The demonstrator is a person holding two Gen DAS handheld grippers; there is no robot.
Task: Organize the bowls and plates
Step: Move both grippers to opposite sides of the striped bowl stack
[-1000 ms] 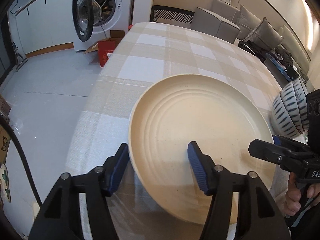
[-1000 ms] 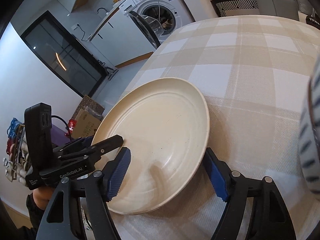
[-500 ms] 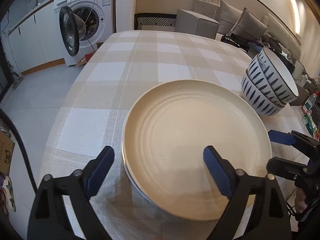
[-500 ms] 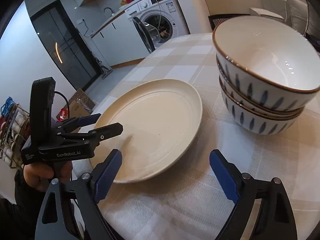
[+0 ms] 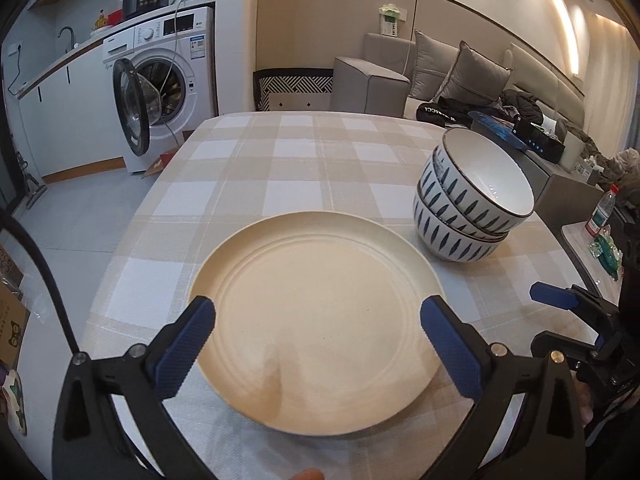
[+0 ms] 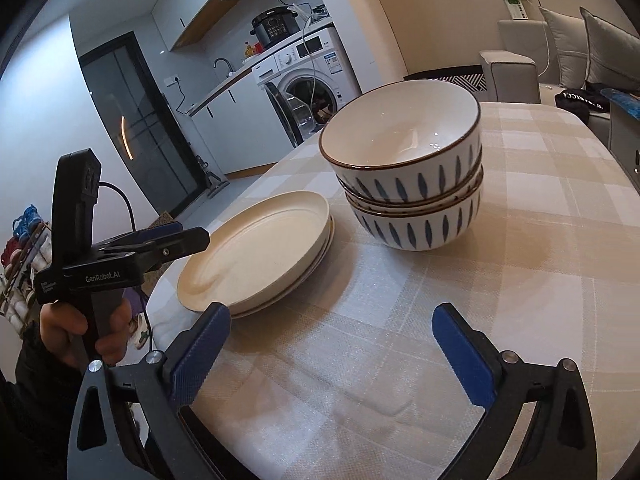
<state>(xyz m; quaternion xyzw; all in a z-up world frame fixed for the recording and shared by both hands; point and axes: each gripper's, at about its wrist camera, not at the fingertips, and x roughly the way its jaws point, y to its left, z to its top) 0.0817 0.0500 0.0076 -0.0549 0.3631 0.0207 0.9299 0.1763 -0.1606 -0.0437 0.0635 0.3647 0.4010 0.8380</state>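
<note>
A stack of cream plates point(image 5: 316, 312) point(image 6: 260, 252) lies near the front of the checked table. To its right stands a stack of white bowls with blue leaf marks point(image 5: 472, 204) point(image 6: 408, 184). My left gripper point(image 5: 318, 344) is open and empty, its fingers held wide above the plates' near half. It also shows in the right wrist view point(image 6: 160, 240), at the plates' left edge. My right gripper point(image 6: 332, 356) is open and empty over bare cloth, in front of the bowls. It also shows in the left wrist view point(image 5: 560, 308), right of the plates.
The checked tablecloth point(image 5: 296, 152) covers the table. A washing machine point(image 5: 160, 92) with its door open stands at the back left. A grey sofa point(image 5: 460, 76) is behind the table. A side table with a bottle point(image 5: 600, 216) is on the right.
Both grippers have drawn back and risen from the plates. The left jaws have opened wider and let go of the top plate, which now lies flat on the stack.
</note>
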